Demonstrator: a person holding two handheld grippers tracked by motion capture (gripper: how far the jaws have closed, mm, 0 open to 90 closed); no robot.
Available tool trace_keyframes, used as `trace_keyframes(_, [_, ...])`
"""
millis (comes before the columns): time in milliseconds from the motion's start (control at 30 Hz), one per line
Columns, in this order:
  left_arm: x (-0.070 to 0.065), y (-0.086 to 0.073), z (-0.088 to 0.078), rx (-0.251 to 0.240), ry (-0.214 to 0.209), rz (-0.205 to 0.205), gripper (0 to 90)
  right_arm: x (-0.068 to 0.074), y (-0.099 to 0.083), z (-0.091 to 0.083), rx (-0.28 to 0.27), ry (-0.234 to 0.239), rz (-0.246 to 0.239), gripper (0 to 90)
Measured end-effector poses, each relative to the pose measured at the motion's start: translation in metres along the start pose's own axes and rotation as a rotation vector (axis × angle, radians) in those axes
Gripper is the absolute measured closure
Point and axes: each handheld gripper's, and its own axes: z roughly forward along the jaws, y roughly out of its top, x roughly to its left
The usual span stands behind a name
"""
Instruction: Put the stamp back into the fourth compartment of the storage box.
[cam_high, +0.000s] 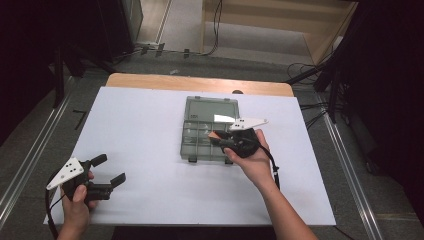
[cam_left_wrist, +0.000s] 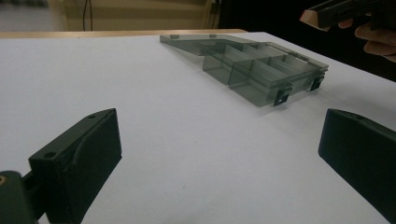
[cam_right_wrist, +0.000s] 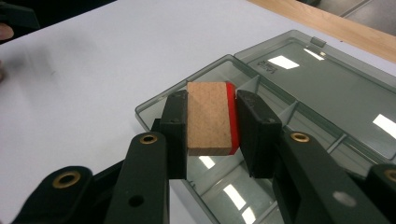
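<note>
A clear grey compartment box (cam_high: 206, 131) lies open on the white table, its lid (cam_high: 211, 108) folded flat to the far side. My right gripper (cam_right_wrist: 211, 122) is shut on a small wooden block (cam_right_wrist: 208, 116) with a red side, holding it just above the box's compartments (cam_right_wrist: 243, 182). In the high view that gripper (cam_high: 220, 138) hovers over the box's right half. Near the front left of the table, my left gripper (cam_high: 110, 169) stands open, nothing between its jaws. Its own view shows the box (cam_left_wrist: 254, 67) ahead to the right and the block (cam_left_wrist: 314, 17) at the top right.
The white sheet (cam_high: 140, 145) covers a wooden table whose bare strip (cam_high: 200, 82) shows at the far edge. Cables and metal rails run along the floor on both sides. Bare white surface lies between the left gripper and the box.
</note>
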Motion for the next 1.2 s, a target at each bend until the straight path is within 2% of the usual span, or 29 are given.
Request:
trace_keyframes(367, [0.0,0.0,0.0,-0.001,0.0,-0.001,0.0,-0.012,0.001,0.001,-0.002,-0.025,0.029,64.7])
trace_keyframes(767, [-0.001,0.0,0.001,0.003,-0.003,0.017,0.0,-0.024,-0.001,0.001,0.001,-0.058,0.061,64.7])
trace_keyframes(1200, [-0.002,0.0,0.002,0.008,-0.001,0.019,0.0,-0.039,-0.003,-0.002,-0.001,-0.108,0.109,64.7])
